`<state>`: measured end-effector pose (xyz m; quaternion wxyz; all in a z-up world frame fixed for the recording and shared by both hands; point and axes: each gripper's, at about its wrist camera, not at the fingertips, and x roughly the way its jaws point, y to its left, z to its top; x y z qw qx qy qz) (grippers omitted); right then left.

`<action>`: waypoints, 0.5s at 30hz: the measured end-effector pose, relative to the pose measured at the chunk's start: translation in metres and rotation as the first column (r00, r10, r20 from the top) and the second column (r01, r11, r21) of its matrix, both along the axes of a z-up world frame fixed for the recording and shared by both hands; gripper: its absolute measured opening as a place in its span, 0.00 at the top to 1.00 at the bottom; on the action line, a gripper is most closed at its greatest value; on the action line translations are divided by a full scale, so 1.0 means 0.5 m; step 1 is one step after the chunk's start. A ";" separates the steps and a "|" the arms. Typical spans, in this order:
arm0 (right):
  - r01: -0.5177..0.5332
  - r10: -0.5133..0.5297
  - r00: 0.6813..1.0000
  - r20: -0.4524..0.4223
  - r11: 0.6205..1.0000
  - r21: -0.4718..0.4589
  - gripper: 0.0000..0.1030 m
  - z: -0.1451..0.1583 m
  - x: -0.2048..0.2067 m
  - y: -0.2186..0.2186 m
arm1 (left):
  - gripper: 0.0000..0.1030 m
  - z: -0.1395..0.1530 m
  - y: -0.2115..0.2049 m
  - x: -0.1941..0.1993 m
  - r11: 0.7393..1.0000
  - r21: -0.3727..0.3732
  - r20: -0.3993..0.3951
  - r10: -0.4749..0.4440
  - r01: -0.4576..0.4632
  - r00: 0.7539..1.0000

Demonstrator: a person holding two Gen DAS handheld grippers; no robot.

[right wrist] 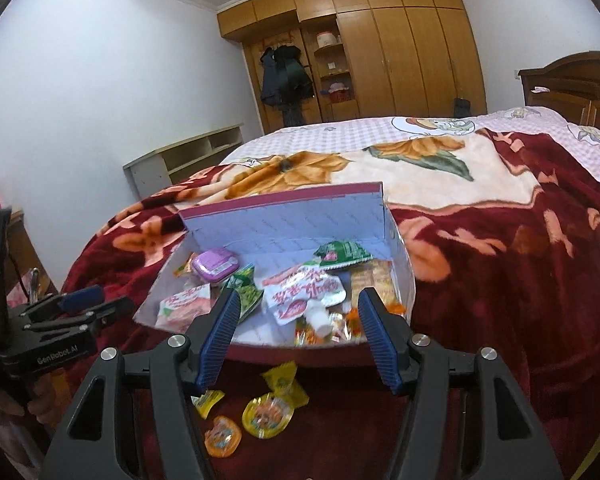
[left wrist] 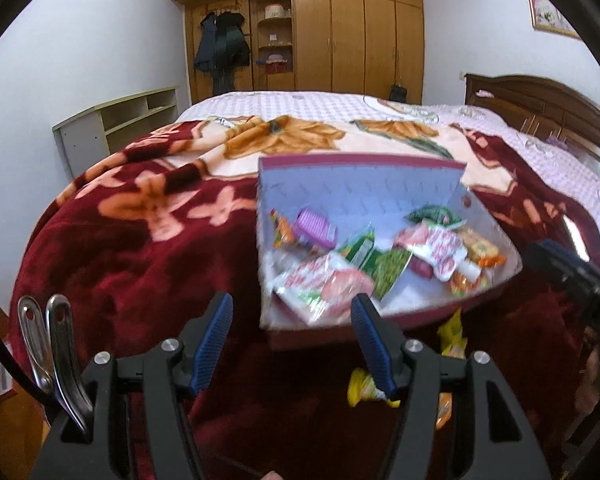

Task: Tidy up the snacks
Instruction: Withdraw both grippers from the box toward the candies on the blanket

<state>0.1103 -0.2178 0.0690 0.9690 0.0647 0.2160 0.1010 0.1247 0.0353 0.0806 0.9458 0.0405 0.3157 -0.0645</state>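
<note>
Over the snack box (right wrist: 300,216), both grippers (right wrist: 296,336) (left wrist: 292,340) gape empty.

The left claw (left wrist: 292,344) points forward and somewhat downward, its two blue-padded fingers (left wrist: 214,344) spread apart with nothing pressed between them. The right claw (right wrist: 296,340) points the same way, tilted down less steeply, its blue pads (right wrist: 376,340) also parted and gripping nothing. In the right wrist view the left claw (right wrist: 82,300) shows at the left edge, a hand (right wrist: 40,394) wrapped around its handle.
</note>
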 end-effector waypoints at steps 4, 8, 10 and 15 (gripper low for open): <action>0.008 -0.008 1.000 -0.007 1.000 -0.013 0.39 -0.012 -0.025 0.004 | 0.37 -0.003 0.027 -0.033 0.998 0.052 0.008 0.037 -0.038 0.999; -0.004 0.003 0.999 -0.034 1.000 -0.010 0.39 -0.036 -0.040 0.010 | 0.37 0.004 0.068 -0.052 0.989 0.124 0.013 0.085 -0.086 0.996; -0.010 0.010 0.999 -0.046 1.000 -0.007 0.39 -0.046 -0.044 0.012 | 0.37 0.013 0.090 -0.063 0.976 0.181 0.032 0.119 -0.123 0.992; -0.021 0.022 0.997 -0.076 1.000 0.019 0.39 -0.072 -0.053 0.014 | 0.36 0.007 0.132 -0.077 0.943 0.278 0.033 0.182 -0.184 0.983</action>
